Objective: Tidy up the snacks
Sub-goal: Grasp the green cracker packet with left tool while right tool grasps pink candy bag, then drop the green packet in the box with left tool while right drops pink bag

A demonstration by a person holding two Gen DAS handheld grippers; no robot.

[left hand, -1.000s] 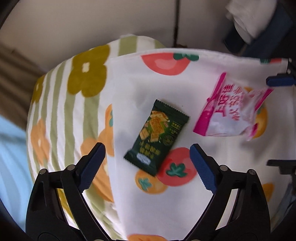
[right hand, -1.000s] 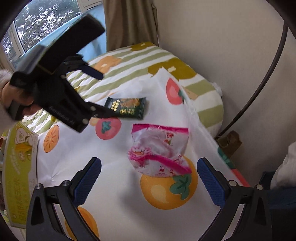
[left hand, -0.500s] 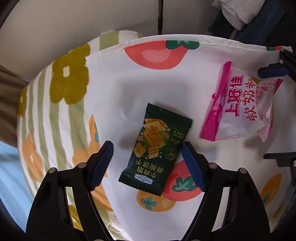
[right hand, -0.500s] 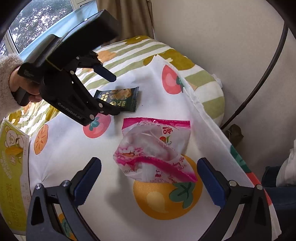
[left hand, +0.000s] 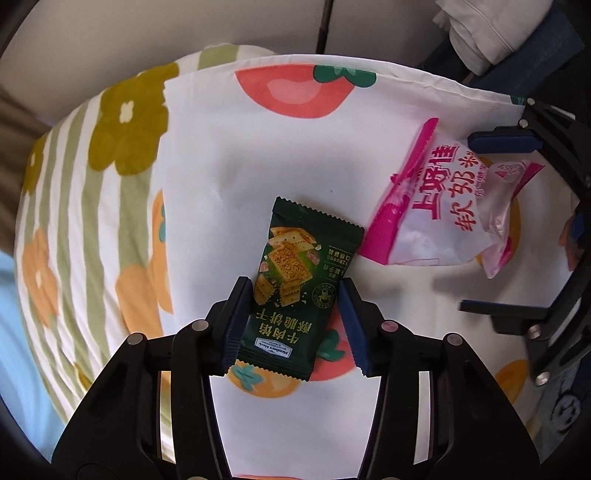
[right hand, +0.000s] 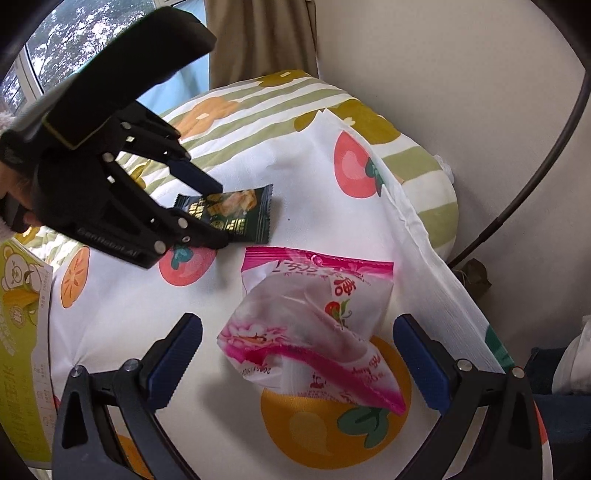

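A dark green cracker packet (left hand: 295, 288) lies on the white fruit-print cloth (left hand: 229, 177). My left gripper (left hand: 291, 328) has its blue pads against both long sides of the packet's near half, closed on it. The packet also shows in the right wrist view (right hand: 236, 214), with the left gripper (right hand: 207, 214) on it. A pink and white snack bag (right hand: 314, 325) lies crumpled on the cloth between the wide-open fingers of my right gripper (right hand: 295, 354), which do not touch it. The bag also shows in the left wrist view (left hand: 443, 206).
A striped flower-print cushion (right hand: 266, 107) lies under the cloth at the far side. A yellow-green box (right hand: 18, 332) stands at the left edge. A wall (right hand: 443, 74), a dark curved tube (right hand: 535, 155) and folded clothes (left hand: 487, 29) lie beyond the cloth's edge.
My left gripper moved forward over the green packet and its jaws closed from wide open onto the packet's sides. My right gripper moved closer to the pink bag and stayed open.
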